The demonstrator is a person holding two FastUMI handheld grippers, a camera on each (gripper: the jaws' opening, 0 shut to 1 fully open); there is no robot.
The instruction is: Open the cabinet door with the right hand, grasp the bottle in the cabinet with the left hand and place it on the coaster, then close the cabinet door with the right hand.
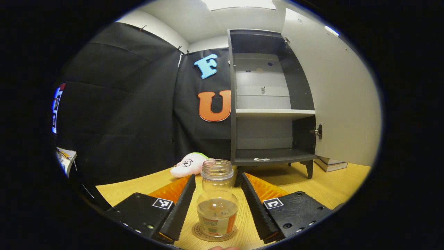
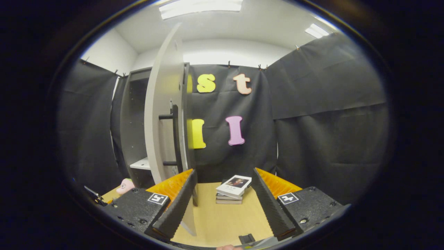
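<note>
The left gripper (image 1: 216, 198) is spreading wide around the clear glass bottle (image 1: 217, 203), which is sitting upright on the round coaster (image 1: 197, 232) atop the pale wooden table (image 1: 322, 189); the right gripper (image 2: 223, 205) is gaping too, facing the open cabinet door (image 2: 163, 121) and stacked books (image 2: 233, 189)

Left claw (image 1: 216, 198) spread wide, fingers level, right claw (image 2: 224, 205) likewise parted, gripping nothing

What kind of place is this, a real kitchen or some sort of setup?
Most likely a staged recording booth, not a lived-in room: black cloth hangs as walls, a lone small cabinet stands on a wooden table, and props like a plush toy and stacked books lie around.
</note>
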